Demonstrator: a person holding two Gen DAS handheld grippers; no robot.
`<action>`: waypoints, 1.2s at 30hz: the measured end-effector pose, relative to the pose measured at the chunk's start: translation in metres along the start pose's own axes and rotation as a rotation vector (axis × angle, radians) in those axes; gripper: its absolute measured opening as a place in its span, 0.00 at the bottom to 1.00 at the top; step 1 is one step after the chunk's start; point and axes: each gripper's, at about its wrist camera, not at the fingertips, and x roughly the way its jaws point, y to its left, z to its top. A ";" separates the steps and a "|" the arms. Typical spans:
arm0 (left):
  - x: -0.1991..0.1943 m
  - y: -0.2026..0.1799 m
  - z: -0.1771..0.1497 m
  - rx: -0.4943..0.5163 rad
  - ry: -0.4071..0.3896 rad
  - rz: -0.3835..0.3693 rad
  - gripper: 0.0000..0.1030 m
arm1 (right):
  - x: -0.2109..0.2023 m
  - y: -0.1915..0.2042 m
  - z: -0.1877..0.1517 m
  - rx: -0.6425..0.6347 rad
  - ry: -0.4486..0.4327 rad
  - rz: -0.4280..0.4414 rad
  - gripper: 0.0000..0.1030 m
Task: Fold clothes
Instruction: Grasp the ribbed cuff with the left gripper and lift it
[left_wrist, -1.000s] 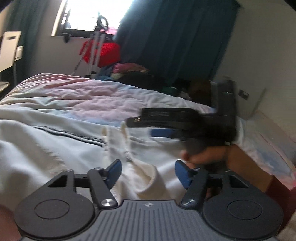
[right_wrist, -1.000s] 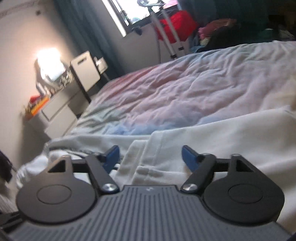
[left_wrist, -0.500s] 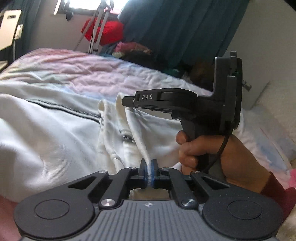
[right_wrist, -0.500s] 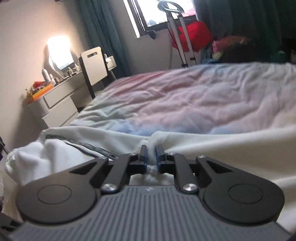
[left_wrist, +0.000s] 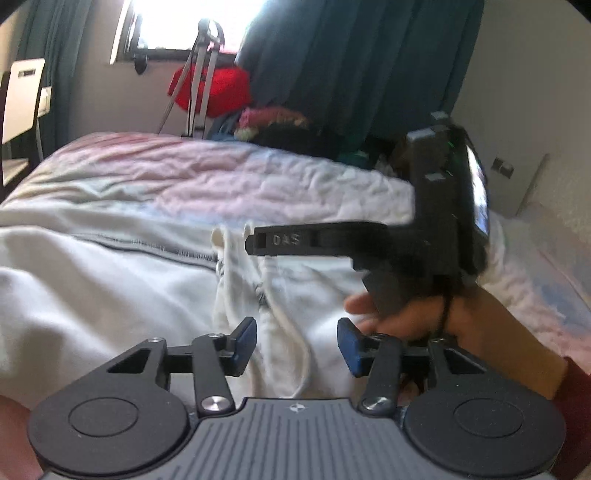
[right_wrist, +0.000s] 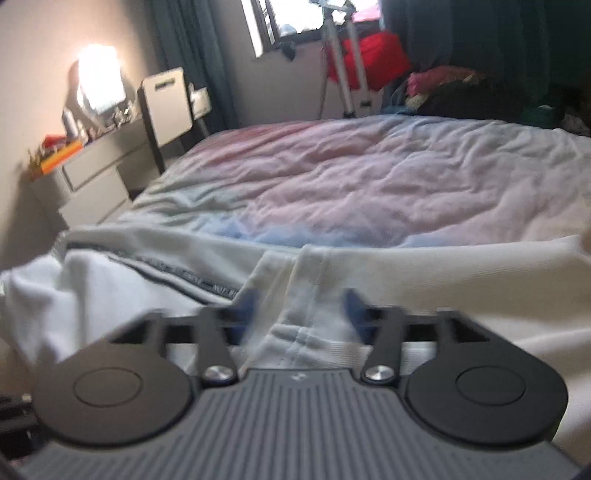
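A white hooded garment (left_wrist: 110, 280) with a dark zip line and drawstrings lies spread over the near side of the bed. My left gripper (left_wrist: 297, 341) is open just above its bunched neck and a white drawstring (left_wrist: 291, 332). My right gripper (right_wrist: 301, 314) is open, its blue pads either side of a folded white hem (right_wrist: 295, 280); it shows blurred. The right tool and the hand holding it also show in the left wrist view (left_wrist: 424, 254), just right of the left gripper.
A pink and blue quilt (right_wrist: 369, 177) covers the bed beyond the garment. A tripod (left_wrist: 199, 74) and red bag (left_wrist: 218, 88) stand under the window. A white desk (right_wrist: 92, 166) and chair (right_wrist: 166, 107) are at the left. Piled clothes (left_wrist: 280, 125) lie by the dark curtain.
Both grippers were shut on the white garment half a second ago and have now opened, letting the cloth go. The right tool has lifted slightly.
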 end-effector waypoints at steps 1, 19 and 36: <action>-0.005 -0.002 0.002 0.004 -0.018 0.005 0.58 | -0.008 -0.002 0.001 0.002 -0.012 -0.011 0.73; -0.085 0.016 -0.008 -0.095 -0.145 0.190 0.99 | -0.177 -0.002 -0.035 0.037 -0.195 -0.172 0.72; -0.122 0.235 -0.018 -0.989 0.005 0.316 0.98 | -0.180 -0.006 -0.061 0.103 -0.139 -0.224 0.72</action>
